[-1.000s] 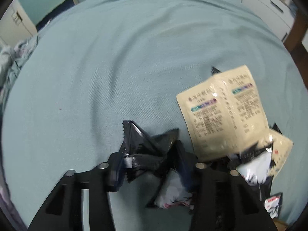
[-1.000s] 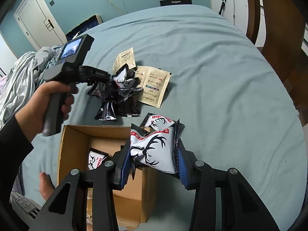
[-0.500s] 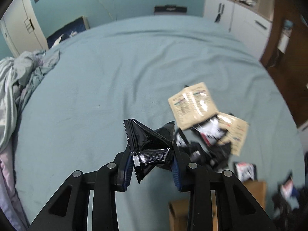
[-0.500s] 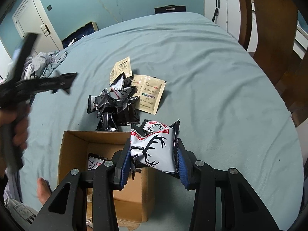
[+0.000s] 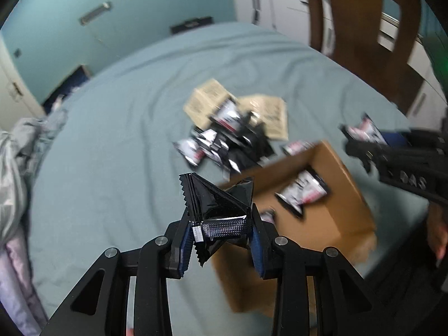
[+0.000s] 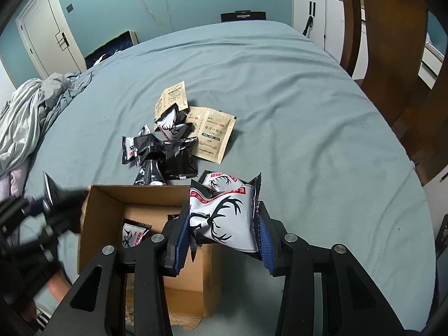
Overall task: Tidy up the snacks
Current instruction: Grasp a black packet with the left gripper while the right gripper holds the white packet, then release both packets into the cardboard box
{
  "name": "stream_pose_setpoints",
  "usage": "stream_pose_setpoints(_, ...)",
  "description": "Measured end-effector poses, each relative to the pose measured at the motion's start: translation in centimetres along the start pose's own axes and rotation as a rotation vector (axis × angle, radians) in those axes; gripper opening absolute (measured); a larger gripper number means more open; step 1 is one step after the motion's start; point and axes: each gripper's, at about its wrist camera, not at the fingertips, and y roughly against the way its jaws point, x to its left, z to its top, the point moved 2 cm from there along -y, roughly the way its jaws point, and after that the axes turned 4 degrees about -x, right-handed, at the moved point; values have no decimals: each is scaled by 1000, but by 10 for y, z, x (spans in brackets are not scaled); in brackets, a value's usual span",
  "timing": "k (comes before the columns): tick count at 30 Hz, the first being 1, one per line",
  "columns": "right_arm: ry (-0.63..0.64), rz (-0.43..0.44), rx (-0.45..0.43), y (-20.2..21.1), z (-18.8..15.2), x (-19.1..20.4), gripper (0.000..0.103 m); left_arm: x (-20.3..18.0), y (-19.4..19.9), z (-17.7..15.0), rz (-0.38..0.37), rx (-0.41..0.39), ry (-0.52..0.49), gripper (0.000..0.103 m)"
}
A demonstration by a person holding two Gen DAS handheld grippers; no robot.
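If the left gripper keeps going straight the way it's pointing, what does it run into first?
Probably the near rim of the cardboard box: the left gripper, shut on a black snack packet, points just over it. The view is blurred, so depth is uncertain.

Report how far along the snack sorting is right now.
Done: at least one packet lies inside the cardboard box. In hand: the left gripper clamps a black packet and the right gripper clamps a white deer-print packet, both near the box. Left: the pile of black packets and the beige sachets on the bed.
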Motion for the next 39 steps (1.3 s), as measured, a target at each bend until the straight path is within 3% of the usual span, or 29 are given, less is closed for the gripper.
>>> stream_pose_setpoints(3,1,-7,3,-2,1,-1,41,-9,-9,-2,-51,32,-13,36)
stream_pose_setpoints(6,-4,2,11,-5,1,-1,41,-15,-15,-7,-46,49,-36,41)
stream_pose_setpoints(7,-4,1,13,-6,1,-2,41,-16,-16,-7,-32,50,-42,47)
stream_pose_setpoints(9,2,-3,22,-9,1,-1,41,-15,-14,-7,5,29,-55,72)
stream_pose_setpoints(12,15,-4,24,-9,1,1,41,-8,-5,-3,62,-29,-41,84)
stream_pose_setpoints(23,123,26,24,-2,-11,22,42,28,-11,-3,172,-12,94,84)
stream_pose_setpoints(28,178,47,41,-2,-14,33,45,25,-9,-5,197,-16,67,84)
stream_pose_setpoints(34,131,110,55,-4,-13,29,46,22,-9,-4,202,-17,49,84)
stream_pose_setpoints(39,43,129,42,-5,-10,18,67,25,-11,-4,202,-6,66,84)
